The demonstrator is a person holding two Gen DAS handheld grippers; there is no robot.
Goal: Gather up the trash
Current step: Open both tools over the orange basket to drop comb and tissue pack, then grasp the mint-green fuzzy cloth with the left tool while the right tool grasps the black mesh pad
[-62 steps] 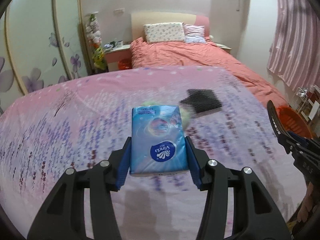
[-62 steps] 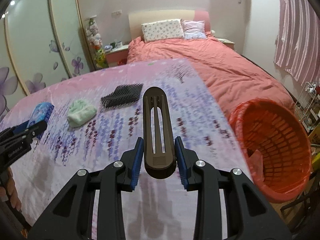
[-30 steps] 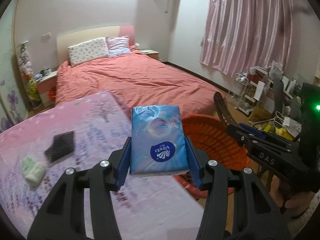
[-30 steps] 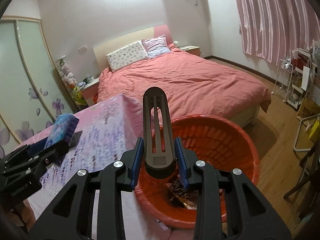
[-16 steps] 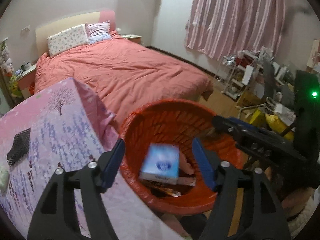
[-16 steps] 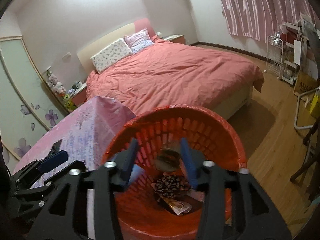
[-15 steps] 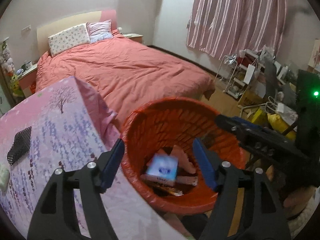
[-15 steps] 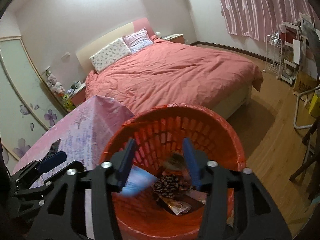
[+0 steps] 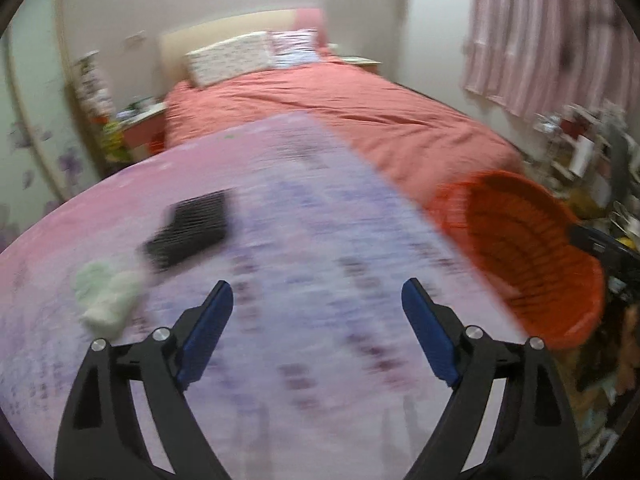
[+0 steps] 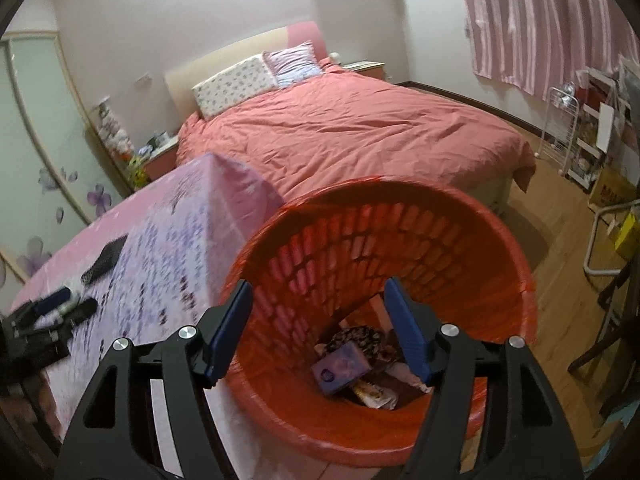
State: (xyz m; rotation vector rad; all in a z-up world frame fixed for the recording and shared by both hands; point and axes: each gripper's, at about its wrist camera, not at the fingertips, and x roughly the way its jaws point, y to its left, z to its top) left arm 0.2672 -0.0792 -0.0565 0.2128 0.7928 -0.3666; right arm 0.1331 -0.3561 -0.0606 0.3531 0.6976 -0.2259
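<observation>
The left tongs point(image 9: 316, 320) are spread wide with nothing between the blue pads point(image 9: 206, 334), hanging over the tabletop point(image 9: 320, 240) with its pink and purple flowered cloth. That view is blurred. Just beyond the left pad lies a pale green crumpled cloth point(image 9: 108, 296), and touching it on the far side is a flat black mesh piece point(image 9: 190, 228). Off the tabletop's right edge stands the orange basket point(image 9: 560, 280), beside the tabletop.

The right tongs point(image 10: 320, 320) are also released and empty, held above the basket's mouth. Seen from this side, the basket point(image 10: 500, 240) stands against the corner of the tabletop point(image 10: 168, 240). At its bottom lies a tissue pack point(image 10: 346, 366), tilted, among other trash: a dark patterned wrapper point(image 10: 356, 338) behind it and a pale packet point(image 10: 376, 394) in front; the rest of the pile is too jumbled to tell apart. The left tongs point(image 10: 66, 306) show at the left edge of this view, over the tabletop near the mesh piece point(image 10: 105, 261).

Farther back is a bed point(image 10: 360, 132) with a salmon cover and two pillows point(image 10: 236, 84) against the headboard. Striped pink curtains point(image 10: 540, 20) hang on the right.
</observation>
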